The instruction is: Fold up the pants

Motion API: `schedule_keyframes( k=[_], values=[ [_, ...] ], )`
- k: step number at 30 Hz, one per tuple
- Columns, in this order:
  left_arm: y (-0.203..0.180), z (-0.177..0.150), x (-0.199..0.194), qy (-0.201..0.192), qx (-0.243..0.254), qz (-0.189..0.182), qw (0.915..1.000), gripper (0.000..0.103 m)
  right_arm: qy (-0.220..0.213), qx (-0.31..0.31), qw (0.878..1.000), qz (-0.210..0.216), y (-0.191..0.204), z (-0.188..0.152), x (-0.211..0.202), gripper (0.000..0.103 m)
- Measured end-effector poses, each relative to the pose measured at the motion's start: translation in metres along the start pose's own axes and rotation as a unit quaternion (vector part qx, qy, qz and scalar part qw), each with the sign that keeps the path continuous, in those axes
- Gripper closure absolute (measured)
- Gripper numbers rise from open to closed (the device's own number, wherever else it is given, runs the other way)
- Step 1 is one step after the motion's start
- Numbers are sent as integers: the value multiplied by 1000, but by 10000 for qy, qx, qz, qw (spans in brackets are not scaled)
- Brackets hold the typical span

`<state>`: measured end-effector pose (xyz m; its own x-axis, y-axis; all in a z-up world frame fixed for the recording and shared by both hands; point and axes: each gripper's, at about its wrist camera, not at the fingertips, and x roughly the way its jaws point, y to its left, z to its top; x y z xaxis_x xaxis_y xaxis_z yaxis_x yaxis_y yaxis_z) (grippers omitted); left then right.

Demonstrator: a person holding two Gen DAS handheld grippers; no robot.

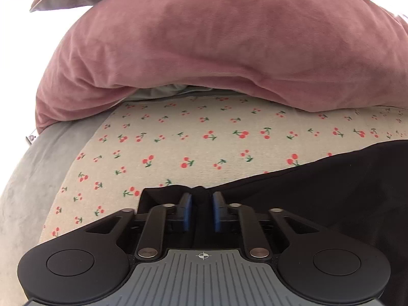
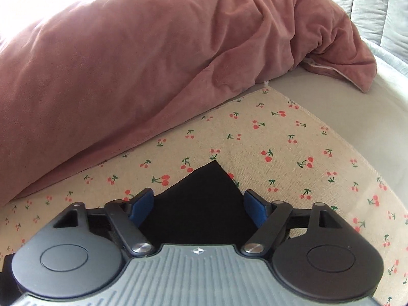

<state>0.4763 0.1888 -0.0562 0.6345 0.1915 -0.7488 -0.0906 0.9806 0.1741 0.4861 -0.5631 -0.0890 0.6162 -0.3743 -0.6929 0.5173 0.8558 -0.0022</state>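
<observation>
the black pants (image 1: pixel 331 191) are lying on a cherry-print cloth (image 1: pixel 178 137) spread over a bed, just in front of a pink duvet (image 1: pixel 216 51). the left gripper (image 1: pixel 202 201) is pinching a small bunch of the pants' edge between nearly closed fingers — the right gripper (image 2: pixel 199 205) is hanging over a pointed corner of the pants (image 2: pixel 204 199) with its fingers spread wide, gripping nothing.

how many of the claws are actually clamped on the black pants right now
1. The left claw is shut on a bunched edge of the black fabric pants. The right claw is open, its blue pads either side of a pants corner on the cherry-print cloth.
</observation>
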Motion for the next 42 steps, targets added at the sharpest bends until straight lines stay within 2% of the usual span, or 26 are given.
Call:
schedule_keyframes(
  k=[1, 2, 5, 9, 12, 15, 17, 19, 21, 23, 25, 26, 28, 30, 34, 36, 39, 40, 41, 42],
  values=[
    [6, 0, -2, -44, -138, -86, 9999, 93, -139, -302, 9993, -157, 3, -5, -2, 81],
    [9, -1, -3, -85, -164, -125, 9998, 94, -155, -451, 9987, -188, 3, -7, -3, 103],
    [6, -2, -4, -155, -118, -46, 9998, 97, -134, -341, 9991, -231, -7, -1, -20, 103],
    [12, 0, -12, -278, -407, 80, 9988, 98, -644, -369, 9966, -358, -22, 7, -54, 103],
    [21, 2, -29, -431, -597, 30, 9973, 98, -941, -232, 9948, -299, -44, 19, -82, 103],
    [30, 7, -58, -620, -741, -75, 9953, 98, -1344, 10, 9909, -46, -63, 34, -127, 103],
    [44, 6, -86, -859, -912, -263, 9918, 98, -1780, 147, 9838, 178, -75, 37, -172, 103],
    [59, -4, -114, -1057, -1041, -444, 9879, 98, -2131, 247, 9755, 489, -94, 28, -218, 103],
    [78, -26, -143, -1131, -1145, -683, 9846, 98, -2200, 267, 9722, 754, -120, 9, -259, 103],
    [92, -58, -171, -1181, -1065, -837, 9837, 98, -2082, 336, 9730, 942, -149, -23, -292, 103],
    [94, -95, -197, -1310, -798, -785, 9850, 98, -1765, 423, 9787, 958, -178, -57, -301, 103],
    [93, -111, -202, -1295, -707, -789, 9859, 98, -1570, 418, 9829, 867, -186, -74, -298, 103],
    [94, -140, -204, -1010, -642, -841, 9892, 98, -981, 494, 9915, 699, -204, -114, -279, 103],
    [96, -163, -203, -803, -608, -890, 9909, 98, -538, 735, 9934, 700, -218, -145, -264, 103],
    [104, -195, -207, -552, -542, -913, 9928, 98, -202, 1387, 9873, 753, -243, -184, -262, 103],
    [112, -202, -208, -471, -636, -977, 9921, 98, -94, 1776, 9804, 848, -252, -192, -262, 103],
    [120, -209, -215, -421, -693, -1173, 9898, 97, 40, 2221, 9724, 709, -258, -198, -271, 99],
    [122, -214, -220, -350, -676, -1271, 9890, 96, 61, 2274, 9715, 659, -257, -197, -274, 95],
    [124, -216, -225, -279, -679, -1351, 9881, 94, 134, 2386, 9696, 516, -257, -198, -279, 74],
    [126, -219, -233, -287, -687, -1444, 9867, 94, 228, 2512, 9670, 368, -257, -197, -284, 48]
  ],
)
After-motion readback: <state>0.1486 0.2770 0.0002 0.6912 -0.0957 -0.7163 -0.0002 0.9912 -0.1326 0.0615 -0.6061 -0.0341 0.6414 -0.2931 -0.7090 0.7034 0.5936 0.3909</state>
